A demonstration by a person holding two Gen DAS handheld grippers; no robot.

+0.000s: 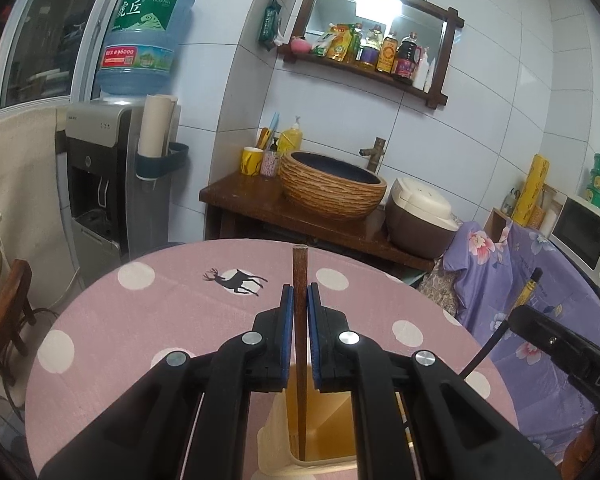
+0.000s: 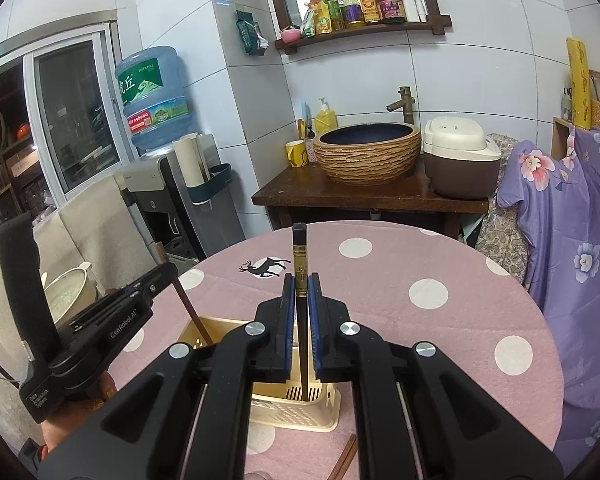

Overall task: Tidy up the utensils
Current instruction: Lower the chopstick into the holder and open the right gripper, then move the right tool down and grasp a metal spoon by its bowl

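The blue water bottle (image 1: 142,36) reads "TIGER HILL". The left gripper (image 1: 299,300) pinches a brown wooden chopstick (image 1: 299,276), the right gripper (image 2: 300,292) a black gold-banded chopstick (image 2: 300,264); both chopsticks stand upright, their tips inside the cream plastic basket (image 2: 296,412).

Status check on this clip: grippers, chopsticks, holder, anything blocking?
Left gripper jaws shut on brown wooden chopstick, tip inside cream plastic utensil holder. Right gripper shut on black gold-banded chopstick, tip in holder. Nothing blocking.

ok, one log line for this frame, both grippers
left gripper: shut on brown chopstick | right gripper: shut on black chopstick | both tips in cream holder | spare chopsticks on table
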